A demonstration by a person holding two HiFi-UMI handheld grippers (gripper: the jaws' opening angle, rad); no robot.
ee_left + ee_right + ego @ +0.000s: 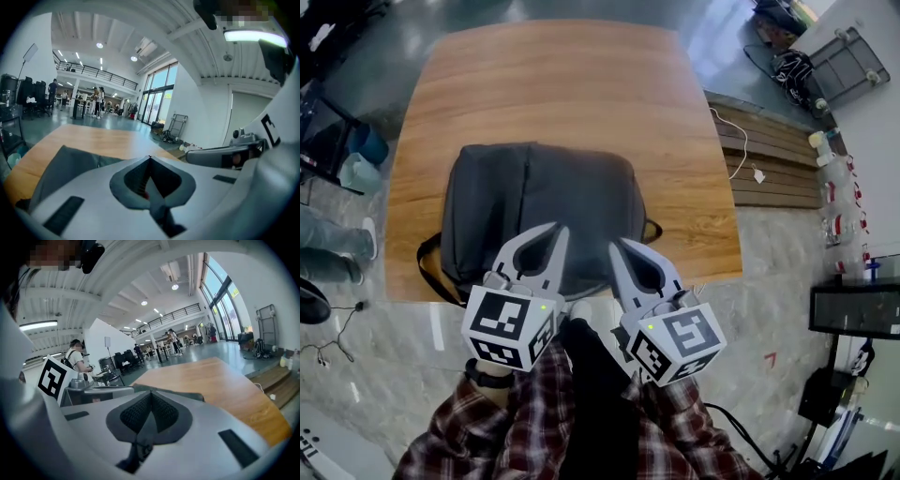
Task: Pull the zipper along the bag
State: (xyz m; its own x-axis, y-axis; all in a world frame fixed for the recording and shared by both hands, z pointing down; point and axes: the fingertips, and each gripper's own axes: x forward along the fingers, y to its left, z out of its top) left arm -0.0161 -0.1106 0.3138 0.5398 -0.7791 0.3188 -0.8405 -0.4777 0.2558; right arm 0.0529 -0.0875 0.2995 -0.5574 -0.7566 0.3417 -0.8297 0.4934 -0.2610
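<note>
The left tool (556,231) has its jaws pressed together at the tips, with nothing between them; the right tool (617,246) is closed and empty in the same way; the two hang side by side, a little apart. The dark grey fabric backpack (542,199) lies flat just ahead of and beneath both tips, on the rounded brown wooden surface (553,84), which stretches on beyond it; whether either tip touches the fabric cannot be told.

An open-plan office hall: beyond the wooden surface (93,138) rise a railed mezzanine (96,71) and tall glazed doors (158,96); office chairs (33,96) left of it; polished floor (61,121) around it.
</note>
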